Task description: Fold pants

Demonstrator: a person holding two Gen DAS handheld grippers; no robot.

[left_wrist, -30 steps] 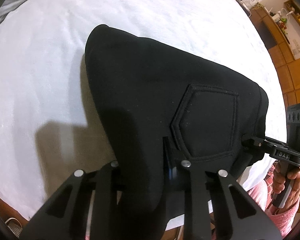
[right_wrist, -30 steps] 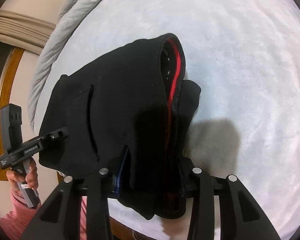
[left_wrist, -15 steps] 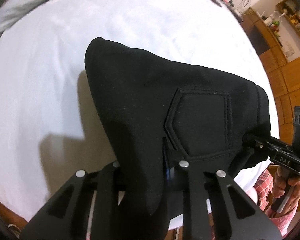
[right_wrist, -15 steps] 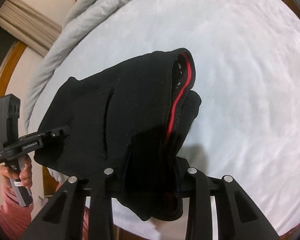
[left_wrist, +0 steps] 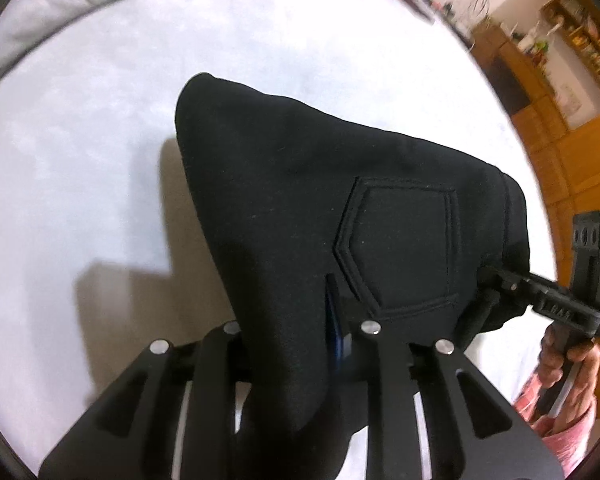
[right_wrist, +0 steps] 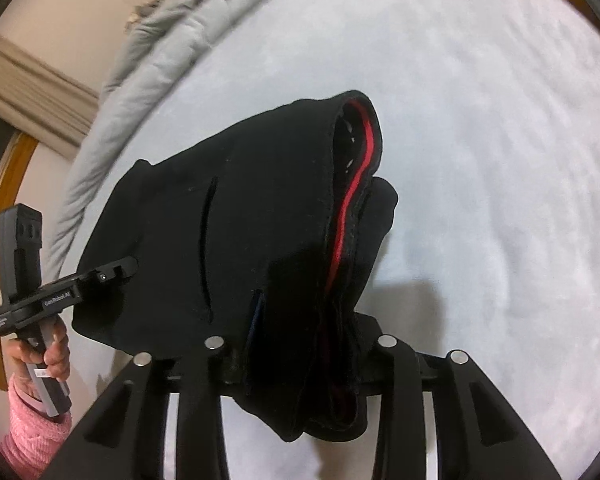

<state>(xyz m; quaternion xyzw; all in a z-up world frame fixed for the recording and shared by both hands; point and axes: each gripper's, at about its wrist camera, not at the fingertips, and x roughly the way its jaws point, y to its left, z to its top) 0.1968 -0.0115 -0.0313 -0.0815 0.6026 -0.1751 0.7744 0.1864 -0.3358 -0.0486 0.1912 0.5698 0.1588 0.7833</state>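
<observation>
The black pants (left_wrist: 308, 208) hang stretched between both grippers above the white bed (left_wrist: 80, 160). A stitched back pocket (left_wrist: 404, 248) faces the left wrist view. My left gripper (left_wrist: 296, 320) is shut on one end of the waist part. The right gripper (left_wrist: 496, 280) shows at the right, shut on the other end. In the right wrist view the pants (right_wrist: 260, 220) show a red inner waistband stripe (right_wrist: 352, 200) and a side pocket slit (right_wrist: 206, 248). My right gripper (right_wrist: 300, 328) is shut on bunched cloth; the left gripper (right_wrist: 116, 272) holds the far edge.
A grey duvet (right_wrist: 172, 32) lies bunched along the far side of the bed (right_wrist: 480, 160). Wooden cabinets and shelves (left_wrist: 560, 80) stand beyond the bed's right side. A curtain and wooden frame (right_wrist: 16, 120) are at the left.
Both grippers have lifted and tilted with the pants held. More of the duvet and far bed shows now. The grips are unchanged.
</observation>
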